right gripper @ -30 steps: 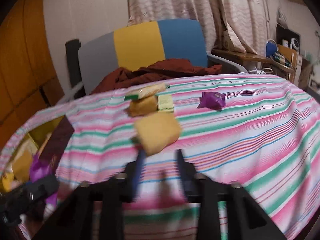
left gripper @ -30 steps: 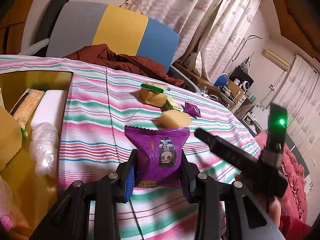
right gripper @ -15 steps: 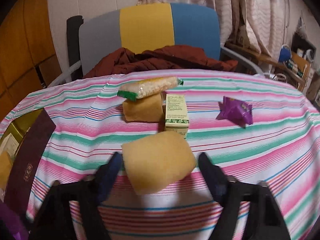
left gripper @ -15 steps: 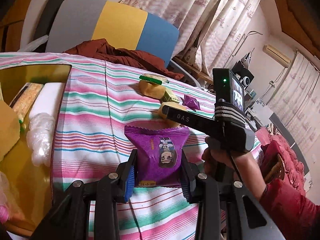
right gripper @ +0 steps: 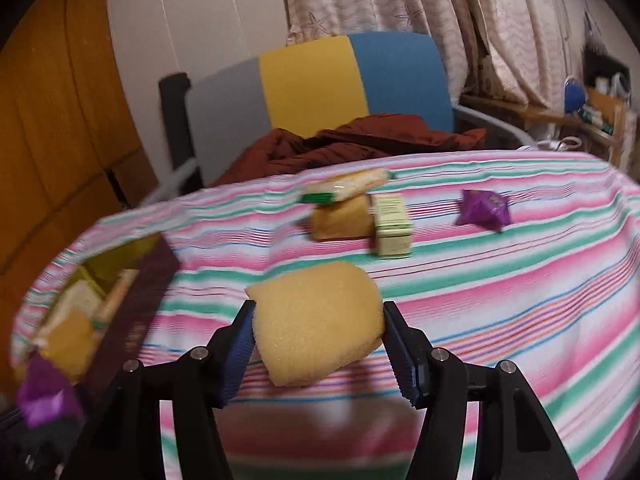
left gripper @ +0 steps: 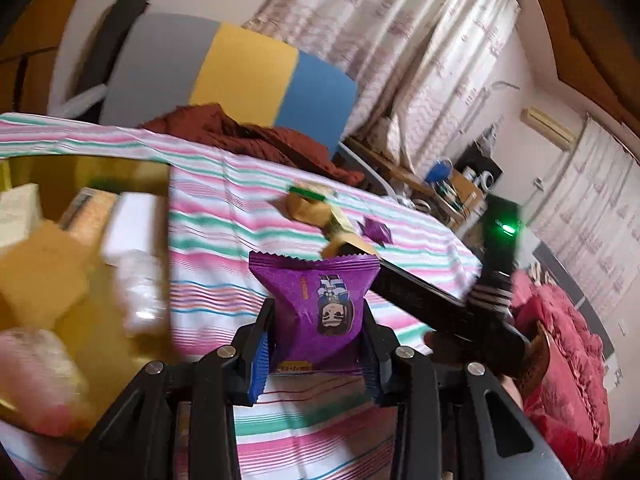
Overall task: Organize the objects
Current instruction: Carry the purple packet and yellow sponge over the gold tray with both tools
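Holding, left fingers: purple packet, lower centre of frame, clamped at both side edges, raised over the striped desk. Light, crinkly foil, slippery, probably crushable inside; I judge the sealed edges the safest hold.

Closing, right fingers: yellow sponge, centre of frame, sits between my blue pads, touching or nearly so. Soft, very light, will squash; grip across its middle.

Box, left edge, already holds items.

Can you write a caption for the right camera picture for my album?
Right tool closing on a yellow sponge over the striped tablecloth.
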Tool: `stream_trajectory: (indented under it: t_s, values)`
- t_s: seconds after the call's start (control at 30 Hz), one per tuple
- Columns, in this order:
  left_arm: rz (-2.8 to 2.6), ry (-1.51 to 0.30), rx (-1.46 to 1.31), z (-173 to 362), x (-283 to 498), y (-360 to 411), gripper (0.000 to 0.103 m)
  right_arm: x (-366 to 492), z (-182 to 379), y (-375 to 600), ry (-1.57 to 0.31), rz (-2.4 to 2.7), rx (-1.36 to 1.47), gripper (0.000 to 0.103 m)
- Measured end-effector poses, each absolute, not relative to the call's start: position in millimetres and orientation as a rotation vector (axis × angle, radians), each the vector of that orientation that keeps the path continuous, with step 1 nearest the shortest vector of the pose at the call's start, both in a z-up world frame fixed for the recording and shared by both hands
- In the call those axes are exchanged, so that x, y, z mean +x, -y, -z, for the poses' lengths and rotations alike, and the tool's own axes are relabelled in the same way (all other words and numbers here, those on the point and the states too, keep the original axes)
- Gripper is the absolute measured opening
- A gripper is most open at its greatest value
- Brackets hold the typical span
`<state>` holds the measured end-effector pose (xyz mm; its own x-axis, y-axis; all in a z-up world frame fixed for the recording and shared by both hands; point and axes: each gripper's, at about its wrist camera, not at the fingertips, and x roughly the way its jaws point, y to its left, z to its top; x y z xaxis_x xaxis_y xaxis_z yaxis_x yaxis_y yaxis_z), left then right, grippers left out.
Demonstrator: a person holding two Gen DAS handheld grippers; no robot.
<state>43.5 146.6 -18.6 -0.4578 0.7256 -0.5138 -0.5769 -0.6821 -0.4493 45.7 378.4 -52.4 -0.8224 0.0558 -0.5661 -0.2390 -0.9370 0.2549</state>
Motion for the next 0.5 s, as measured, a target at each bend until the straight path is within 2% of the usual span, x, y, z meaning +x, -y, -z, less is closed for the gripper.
stream_trajectory:
  t_s: [0.17, 0.5]
  values:
    - [-2.279, 0.355, -0.894, 10, 31, -93, 0.037, 51, 27, -340, -0.548, -2.971, -0.856, 0.062]
    - [-2.503, 0.493, -0.934, 2, -19, 6, 0.037, 46, 14, -242, -0.426, -3.208, -0.981, 0.063]
